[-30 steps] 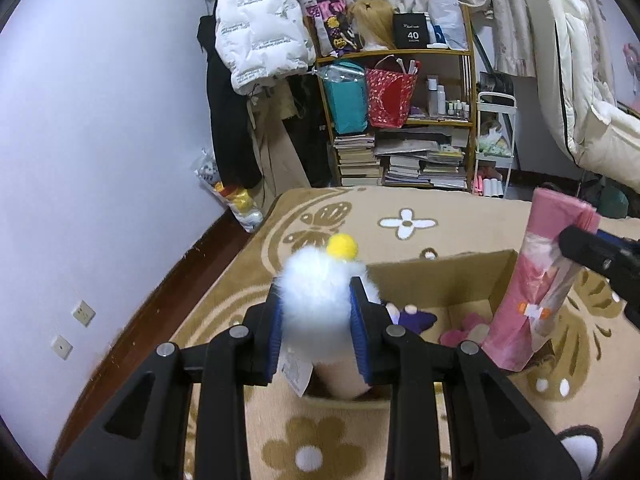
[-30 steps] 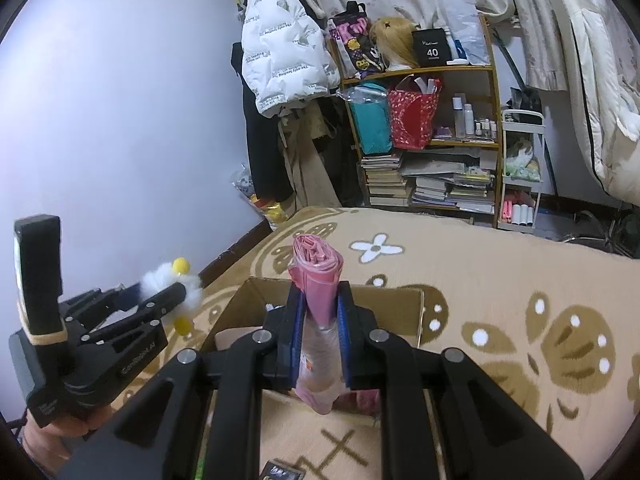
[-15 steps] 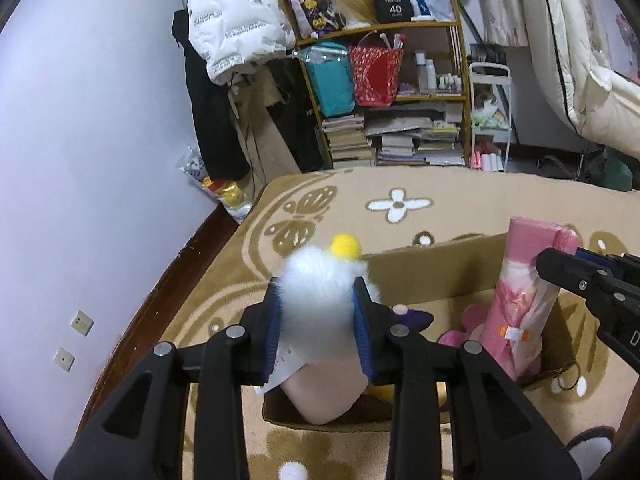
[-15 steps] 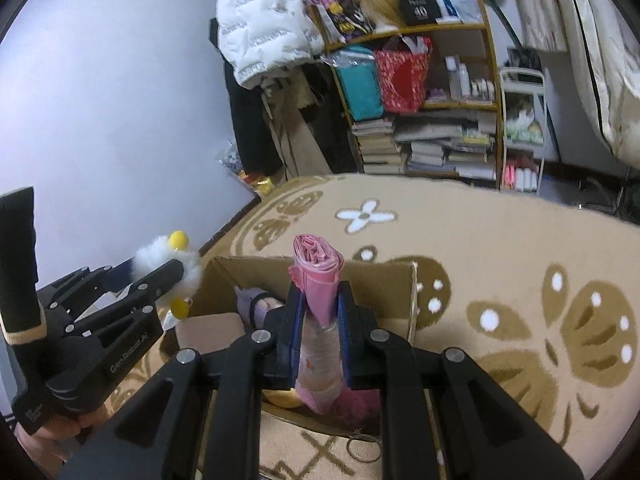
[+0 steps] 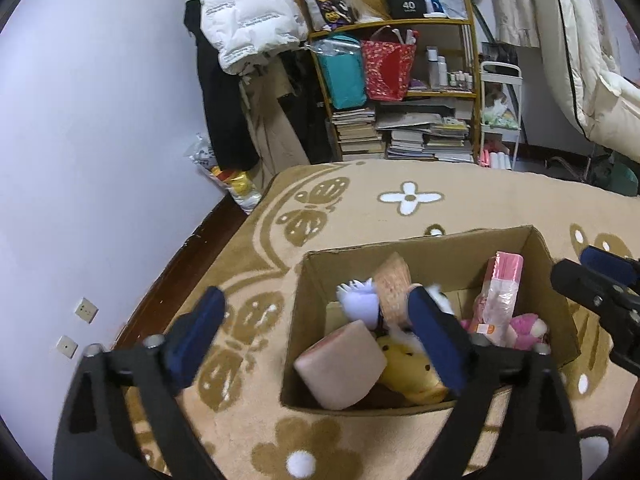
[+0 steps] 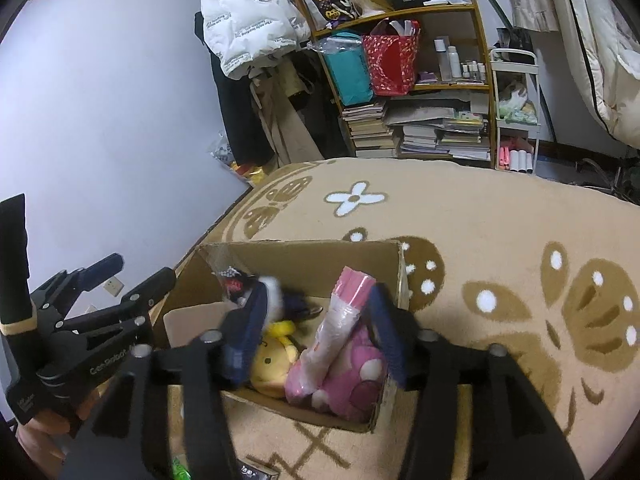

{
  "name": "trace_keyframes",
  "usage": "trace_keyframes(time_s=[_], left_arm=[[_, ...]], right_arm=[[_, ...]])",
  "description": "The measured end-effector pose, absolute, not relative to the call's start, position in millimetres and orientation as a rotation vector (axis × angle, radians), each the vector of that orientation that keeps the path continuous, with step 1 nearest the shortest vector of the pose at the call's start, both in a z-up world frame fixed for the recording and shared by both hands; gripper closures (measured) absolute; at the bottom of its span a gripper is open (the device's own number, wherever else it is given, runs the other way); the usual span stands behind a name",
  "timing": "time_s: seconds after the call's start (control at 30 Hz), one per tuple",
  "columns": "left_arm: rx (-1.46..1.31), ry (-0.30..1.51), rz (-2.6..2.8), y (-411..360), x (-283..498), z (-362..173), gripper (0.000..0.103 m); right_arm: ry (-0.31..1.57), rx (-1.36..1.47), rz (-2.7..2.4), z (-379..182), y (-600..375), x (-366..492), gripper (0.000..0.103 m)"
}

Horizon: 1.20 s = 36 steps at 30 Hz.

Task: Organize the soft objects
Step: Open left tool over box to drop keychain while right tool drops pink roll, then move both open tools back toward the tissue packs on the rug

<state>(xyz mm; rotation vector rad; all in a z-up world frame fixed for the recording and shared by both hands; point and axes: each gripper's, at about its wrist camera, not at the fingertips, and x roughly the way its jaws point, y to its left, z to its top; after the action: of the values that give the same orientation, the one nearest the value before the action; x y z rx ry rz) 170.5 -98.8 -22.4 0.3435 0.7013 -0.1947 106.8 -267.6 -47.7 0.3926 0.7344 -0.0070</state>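
An open cardboard box (image 5: 424, 244) (image 6: 304, 256) stands on the carpet. It holds several soft toys: a yellow plush (image 5: 408, 368) (image 6: 276, 356), a pink plush (image 5: 524, 328) (image 6: 352, 372), a white fluffy toy (image 5: 360, 300), a beige roll (image 5: 340, 364) and a pink pack (image 5: 502, 284) (image 6: 340, 320) leaning upright. My left gripper (image 5: 316, 312) is open and empty above the box's left edge. My right gripper (image 6: 316, 304) is open and empty, its jaws either side of the pink pack, over the box's near side.
The patterned beige carpet (image 5: 400, 200) covers the floor. A wall (image 5: 100, 140) with sockets runs along the left. A cluttered shelf (image 5: 400, 92) with books and bags stands at the back, with a white trolley (image 5: 500, 120) beside it and hanging clothes.
Both grippers have opened. The white fluffy toy dropped from the left gripper into the box, and the pink pack was let go by the right gripper and stands in the box.
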Motion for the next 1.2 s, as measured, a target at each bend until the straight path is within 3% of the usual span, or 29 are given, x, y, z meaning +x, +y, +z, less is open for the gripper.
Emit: trace_keyframes(time_s=[0.13, 0.3, 1.2], left_arm=[[0.344, 0.678, -0.169, -88, 162, -12, 0.0], [0.357, 0.67, -0.156, -75, 146, -4, 0.0], [0.274, 0.837, -0.138, -14, 76, -30, 0.0]], right_arm=[[0.733, 0.402, -0.005, -42, -264, 97, 0.015], [0.738, 0.419, -0.005, -36, -256, 85, 0.002], [0.871, 0.44, 0.07, -60, -201, 41, 0.001]])
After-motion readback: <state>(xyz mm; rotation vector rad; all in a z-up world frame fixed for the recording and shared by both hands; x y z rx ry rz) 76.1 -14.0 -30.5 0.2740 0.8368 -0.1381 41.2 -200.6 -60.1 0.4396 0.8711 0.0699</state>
